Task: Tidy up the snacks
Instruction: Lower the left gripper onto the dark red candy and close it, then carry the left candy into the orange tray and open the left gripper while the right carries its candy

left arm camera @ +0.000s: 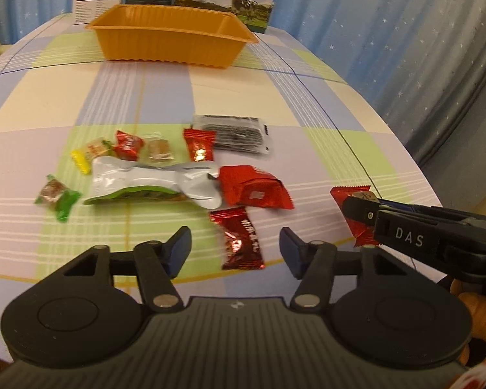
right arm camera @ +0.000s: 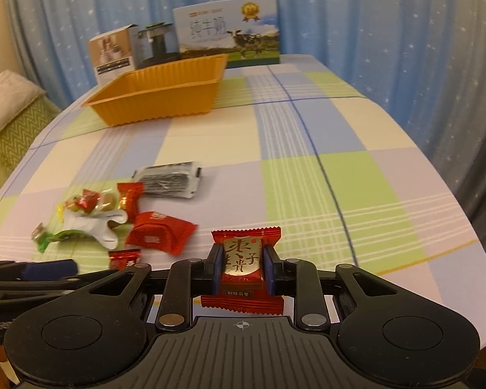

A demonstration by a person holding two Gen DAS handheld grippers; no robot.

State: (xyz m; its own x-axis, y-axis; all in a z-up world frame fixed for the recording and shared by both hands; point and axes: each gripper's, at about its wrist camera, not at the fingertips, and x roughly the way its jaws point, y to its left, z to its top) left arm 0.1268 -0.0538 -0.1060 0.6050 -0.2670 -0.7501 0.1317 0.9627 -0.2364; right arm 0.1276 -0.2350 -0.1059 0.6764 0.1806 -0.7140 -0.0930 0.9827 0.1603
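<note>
My right gripper (right arm camera: 242,267) is shut on a red date candy packet (right arm camera: 243,259); the packet also shows in the left wrist view (left arm camera: 356,214), held at the table's right. My left gripper (left arm camera: 235,248) is open, its fingers on either side of a small dark red candy (left arm camera: 238,240) on the cloth. A pile of snacks lies beyond: a larger red packet (left arm camera: 254,188), a silver and green pouch (left arm camera: 152,183), a black and clear biscuit pack (left arm camera: 235,133) and several small candies (left arm camera: 126,146). An orange tray (left arm camera: 171,37) stands empty at the far side.
A milk carton box (right arm camera: 228,37), a white box (right arm camera: 113,55) and a dark boxed item (right arm camera: 155,45) stand behind the tray. A blue star curtain hangs behind the checked tablecloth (right arm camera: 307,162). A cushioned seat (right arm camera: 9,110) is at the left.
</note>
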